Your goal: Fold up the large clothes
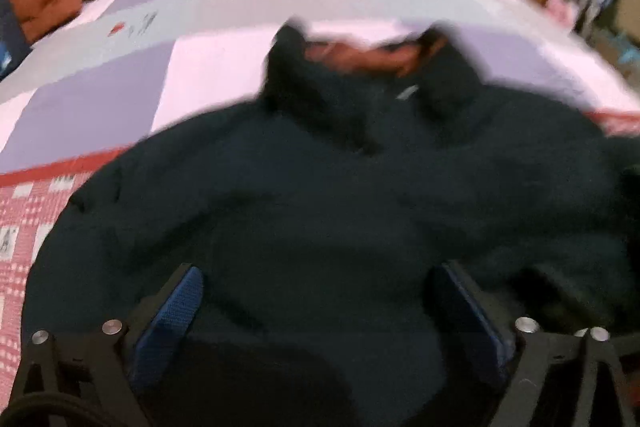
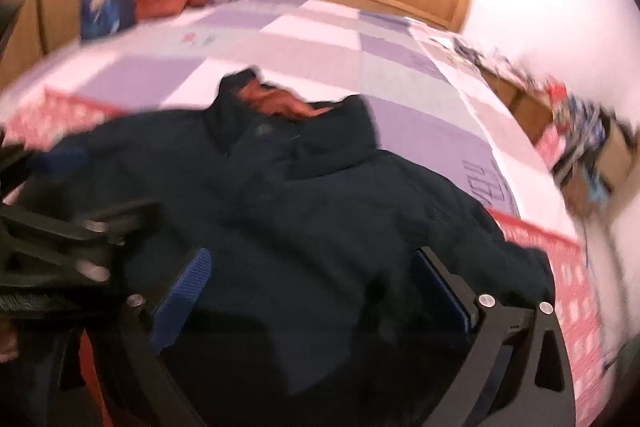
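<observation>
Jacket: your dark puffy jacket (image 1: 340, 195) lies spread on the bed (image 1: 120, 99), collar toward 12 o'clock.
Handling: it looks soft, bulky and light, with a shell that may slip; take a hem corner or sleeve edge, pinching deep.
Left claw (image 1: 316, 307): jaws wide apart above the jacket, gripping nothing.
Right claw (image 2: 308, 295): jaws apart, nothing held.
Containers: cardboard boxes (image 2: 600, 163) at 3 o'clock; contents too blurred to tell.
</observation>
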`<state>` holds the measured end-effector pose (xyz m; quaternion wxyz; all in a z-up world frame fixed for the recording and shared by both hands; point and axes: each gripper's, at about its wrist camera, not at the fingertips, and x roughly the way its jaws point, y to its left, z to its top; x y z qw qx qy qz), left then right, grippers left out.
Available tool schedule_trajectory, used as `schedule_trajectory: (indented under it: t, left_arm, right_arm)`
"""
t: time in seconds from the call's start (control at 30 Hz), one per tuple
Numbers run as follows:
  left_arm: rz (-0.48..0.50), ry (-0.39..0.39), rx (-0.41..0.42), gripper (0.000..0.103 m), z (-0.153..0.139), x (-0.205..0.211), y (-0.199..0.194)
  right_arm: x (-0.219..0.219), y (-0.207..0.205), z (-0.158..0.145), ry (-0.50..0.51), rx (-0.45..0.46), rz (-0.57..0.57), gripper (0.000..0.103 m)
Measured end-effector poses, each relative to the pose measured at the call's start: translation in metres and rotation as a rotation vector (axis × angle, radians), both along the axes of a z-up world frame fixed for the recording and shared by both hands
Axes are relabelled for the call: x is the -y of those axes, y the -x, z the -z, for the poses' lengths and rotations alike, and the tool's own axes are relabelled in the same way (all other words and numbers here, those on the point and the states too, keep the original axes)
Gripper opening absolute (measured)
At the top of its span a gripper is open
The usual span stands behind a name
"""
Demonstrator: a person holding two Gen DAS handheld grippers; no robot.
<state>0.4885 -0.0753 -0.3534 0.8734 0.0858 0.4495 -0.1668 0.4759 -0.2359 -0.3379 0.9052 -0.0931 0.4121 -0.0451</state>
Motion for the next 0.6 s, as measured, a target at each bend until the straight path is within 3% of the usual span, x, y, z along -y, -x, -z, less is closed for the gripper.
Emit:
schedule_trajectory:
  t: [0.1,0.23,0.3,0.4,0.53,0.6]
  left_arm:
    - [-0.070,-0.034,0.019,0.103,0.004,-0.026,-0.015]
    - [-0.108,-0.061,0.042,0.103,0.008,-0.060,-0.025]
    - [-0.099,-0.094,0.063,0.103,0.010,-0.061,-0.022]
    - [-0.130,-0.071,0.058,0.103,0.014,-0.062,-0.018]
    - [-0.137,-0.109,0.072,0.103,0.000,-0.052,-0.009]
    - [-0.120,-0.086,0.092,0.103,-0.014,-0.050,0.006]
  right_arm:
    - [0.030,-0.012,0.023,-0.050,-0.080,0.014,0.100]
    - [0.111,-0.010,0.029,0.014,-0.096,0.211,0.102]
    - [0.151,-0.004,0.037,-0.163,-0.130,0.227,0.102]
    - [0.139,-0.005,0.042,-0.031,-0.131,0.169,0.102]
    - [0.143,-0.005,0.052,-0.063,-0.125,0.184,0.103]
    - [0.143,-0.003,0.047,-0.056,-0.120,0.183,0.103]
